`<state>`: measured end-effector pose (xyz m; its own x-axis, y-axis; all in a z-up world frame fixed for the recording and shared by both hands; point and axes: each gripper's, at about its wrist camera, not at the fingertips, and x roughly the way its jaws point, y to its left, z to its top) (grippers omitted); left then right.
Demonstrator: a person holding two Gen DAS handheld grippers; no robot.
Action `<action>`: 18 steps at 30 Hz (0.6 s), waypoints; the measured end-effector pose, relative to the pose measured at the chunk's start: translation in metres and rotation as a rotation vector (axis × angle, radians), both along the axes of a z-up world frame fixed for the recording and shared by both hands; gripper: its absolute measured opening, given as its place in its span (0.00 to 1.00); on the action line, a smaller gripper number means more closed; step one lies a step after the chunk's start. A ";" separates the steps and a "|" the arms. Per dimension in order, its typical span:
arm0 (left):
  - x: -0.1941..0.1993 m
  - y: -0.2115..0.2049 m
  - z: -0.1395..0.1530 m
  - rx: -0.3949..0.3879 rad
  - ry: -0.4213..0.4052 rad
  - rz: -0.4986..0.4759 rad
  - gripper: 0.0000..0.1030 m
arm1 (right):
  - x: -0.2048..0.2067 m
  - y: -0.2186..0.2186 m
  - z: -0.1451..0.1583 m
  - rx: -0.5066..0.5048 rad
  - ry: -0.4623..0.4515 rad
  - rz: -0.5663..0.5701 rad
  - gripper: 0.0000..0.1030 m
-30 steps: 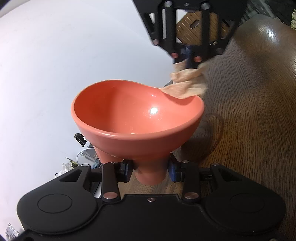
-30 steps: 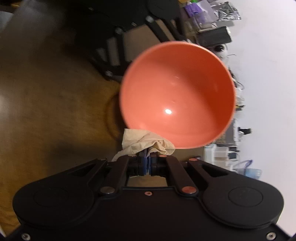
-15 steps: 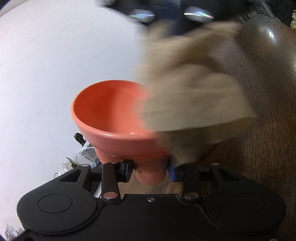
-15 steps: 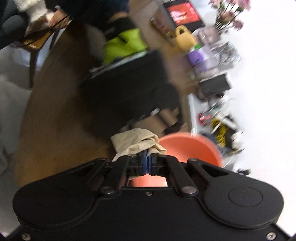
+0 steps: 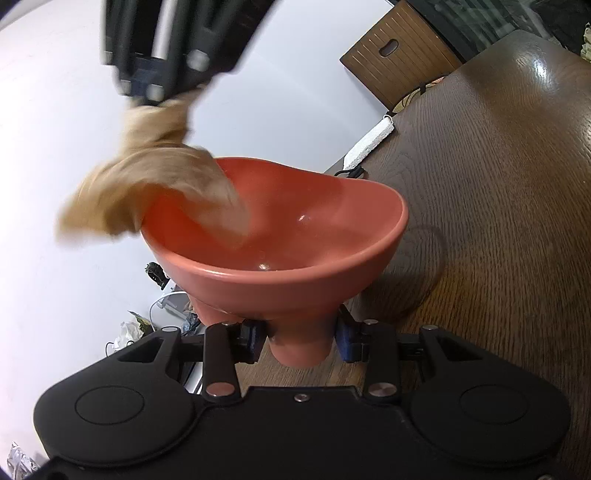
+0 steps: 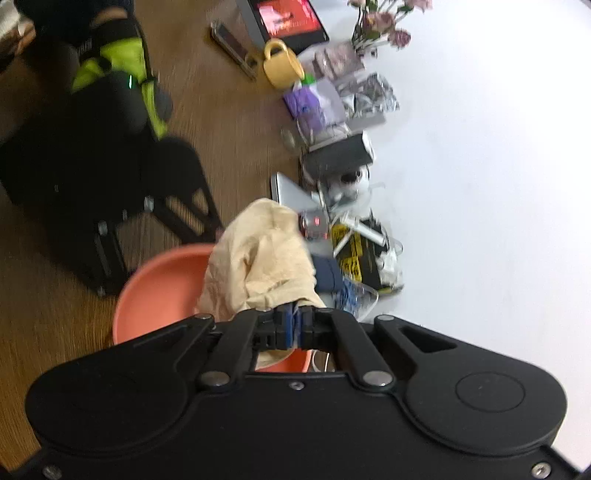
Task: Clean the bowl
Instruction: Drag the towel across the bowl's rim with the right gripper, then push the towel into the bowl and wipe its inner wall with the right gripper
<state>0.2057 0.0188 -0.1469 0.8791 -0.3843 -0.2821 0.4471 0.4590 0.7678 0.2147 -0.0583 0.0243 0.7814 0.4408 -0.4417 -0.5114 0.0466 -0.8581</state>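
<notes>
Dark wooden table. Yellow mug, pink flowers, purple packet along white wall.

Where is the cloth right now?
The beige cloth hangs from the shut right gripper at upper left in the left wrist view, draped over the far-left rim of the red bowl, which the left gripper holds by its foot.

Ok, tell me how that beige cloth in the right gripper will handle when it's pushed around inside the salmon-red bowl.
The crumpled beige cloth looks floppy: it droops in folds from the right gripper and drapes over the rim of the glossy salmon-red bowl. It probably weighs little, since a pinch on one corner carries it. It may slide easily, as the bowl's inside shines.
</notes>
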 end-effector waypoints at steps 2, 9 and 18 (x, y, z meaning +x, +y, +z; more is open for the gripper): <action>0.001 0.000 0.002 -0.001 0.002 0.000 0.36 | 0.006 -0.004 -0.007 -0.018 0.009 -0.023 0.00; 0.001 0.002 0.003 0.000 0.000 0.000 0.36 | 0.019 -0.021 -0.042 -0.094 0.091 -0.092 0.00; 0.001 0.003 0.003 0.000 0.000 0.000 0.36 | -0.017 -0.012 -0.064 -0.100 0.192 -0.018 0.00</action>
<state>0.2068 0.0214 -0.1439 0.8791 -0.3842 -0.2821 0.4469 0.4588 0.7680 0.1975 -0.0703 -0.0395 0.6860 0.3740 -0.6241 -0.6657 -0.0237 -0.7459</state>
